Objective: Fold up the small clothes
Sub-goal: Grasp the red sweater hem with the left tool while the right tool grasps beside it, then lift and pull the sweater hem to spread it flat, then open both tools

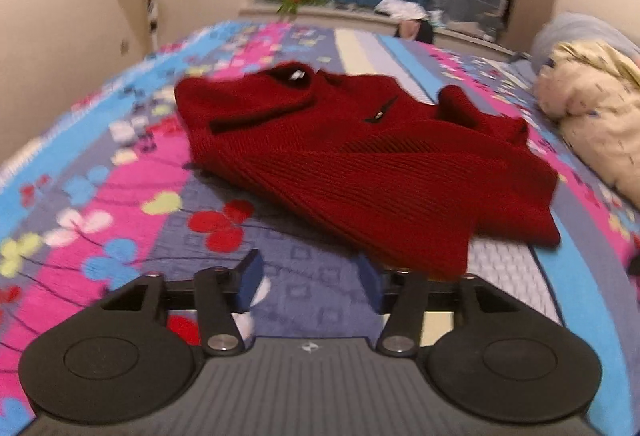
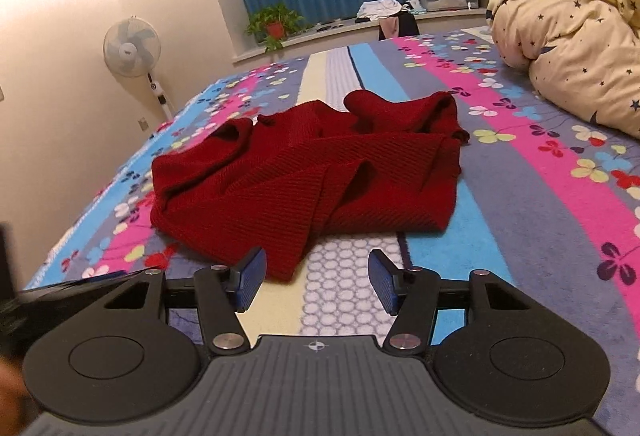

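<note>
While red sweater (image 1: pixel 360 164) lies rumpled | left hand-held gripper (image 1: pixel 310 282) wide, empty | right hand-held gripper (image 2: pixel 316 282) wide, empty

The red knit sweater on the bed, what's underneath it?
The red knit sweater lies rumpled on the flowered striped bedspread, which shows all around it. Whatever lies beneath its folds is covered. Both the left gripper and the right gripper are open, short of it.

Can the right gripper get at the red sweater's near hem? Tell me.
Probably yes: the right gripper is open, and the red sweater lies just ahead of its fingertips on the floral bedspread, with nothing between.
</note>
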`<state>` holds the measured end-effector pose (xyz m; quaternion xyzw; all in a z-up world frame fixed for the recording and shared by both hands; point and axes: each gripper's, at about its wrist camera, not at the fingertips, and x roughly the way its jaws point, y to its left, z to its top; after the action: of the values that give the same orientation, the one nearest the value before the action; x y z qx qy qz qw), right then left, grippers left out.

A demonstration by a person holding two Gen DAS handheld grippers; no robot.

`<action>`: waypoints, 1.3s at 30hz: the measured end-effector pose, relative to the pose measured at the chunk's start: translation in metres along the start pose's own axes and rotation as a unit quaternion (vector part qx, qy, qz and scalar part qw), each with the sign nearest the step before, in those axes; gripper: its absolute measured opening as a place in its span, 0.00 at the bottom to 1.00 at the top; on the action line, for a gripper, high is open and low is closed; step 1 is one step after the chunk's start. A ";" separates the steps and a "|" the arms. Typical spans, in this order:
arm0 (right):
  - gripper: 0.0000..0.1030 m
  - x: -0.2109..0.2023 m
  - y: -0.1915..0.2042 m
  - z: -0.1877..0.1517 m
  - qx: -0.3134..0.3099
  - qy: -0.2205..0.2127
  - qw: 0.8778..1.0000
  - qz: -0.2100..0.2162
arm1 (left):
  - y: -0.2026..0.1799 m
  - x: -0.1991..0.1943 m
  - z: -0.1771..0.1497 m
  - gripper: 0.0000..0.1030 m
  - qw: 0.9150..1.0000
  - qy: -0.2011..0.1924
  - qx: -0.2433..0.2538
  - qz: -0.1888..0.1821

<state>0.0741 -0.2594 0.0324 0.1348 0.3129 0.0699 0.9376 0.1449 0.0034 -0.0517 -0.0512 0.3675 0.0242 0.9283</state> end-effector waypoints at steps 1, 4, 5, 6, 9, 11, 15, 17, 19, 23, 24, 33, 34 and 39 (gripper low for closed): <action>0.57 0.001 -0.001 0.001 0.006 0.002 1.000 0.007 | -0.001 0.012 0.005 0.74 1.000 0.010 -0.019 0.003; 0.57 0.004 -0.004 0.004 0.019 0.007 0.999 0.025 | -0.002 0.046 0.018 0.78 0.996 0.039 -0.075 -0.001; 0.57 0.005 -0.004 0.005 0.023 0.009 0.999 0.031 | -0.001 0.056 0.022 0.78 0.995 0.046 -0.093 -0.005; 0.57 0.004 -0.006 0.005 0.025 0.011 0.999 0.036 | -0.002 0.064 0.024 0.78 0.993 0.052 -0.110 -0.007; 0.57 0.006 -0.009 0.005 0.039 0.019 0.998 0.051 | -0.003 0.086 0.027 0.78 0.984 0.068 -0.162 -0.012; 0.57 0.008 -0.010 0.005 0.048 0.025 0.997 0.059 | -0.006 0.095 0.027 0.76 0.981 0.071 -0.180 -0.012; 0.58 0.010 -0.011 0.005 0.057 0.034 0.995 0.070 | -0.017 0.097 0.027 0.36 0.983 0.060 -0.172 -0.010; 0.58 0.010 -0.012 0.005 0.060 0.037 0.995 0.073 | -0.021 0.095 0.029 0.17 0.984 0.058 -0.168 -0.007; 0.58 0.011 -0.011 0.004 0.057 0.038 0.995 0.073 | -0.022 0.084 0.030 0.12 0.986 0.047 -0.161 -0.008; 0.58 0.013 -0.015 0.005 0.059 0.039 0.996 0.058 | -0.017 0.044 0.028 0.10 0.992 0.032 -0.120 -0.018; 0.58 0.013 -0.016 0.004 0.060 0.036 0.996 0.052 | -0.014 0.032 0.026 0.10 0.994 0.029 -0.104 -0.021; 0.32 -0.009 -0.031 0.005 0.082 -0.004 0.997 0.005 | 0.099 -0.077 -0.007 0.08 0.996 0.053 0.013 -0.070; 0.22 -0.014 -0.033 0.004 0.082 -0.013 0.997 0.002 | 0.114 -0.088 -0.008 0.08 0.996 0.054 0.023 -0.074; 0.15 -0.029 -0.049 0.007 0.089 -0.037 0.995 -0.020 | 0.180 -0.109 -0.010 0.09 0.993 0.075 0.034 -0.084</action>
<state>0.0573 -0.3136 0.0398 0.2137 0.2851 0.0182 0.9342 0.0442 0.1799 0.0015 -0.0521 0.4309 -0.0697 0.8982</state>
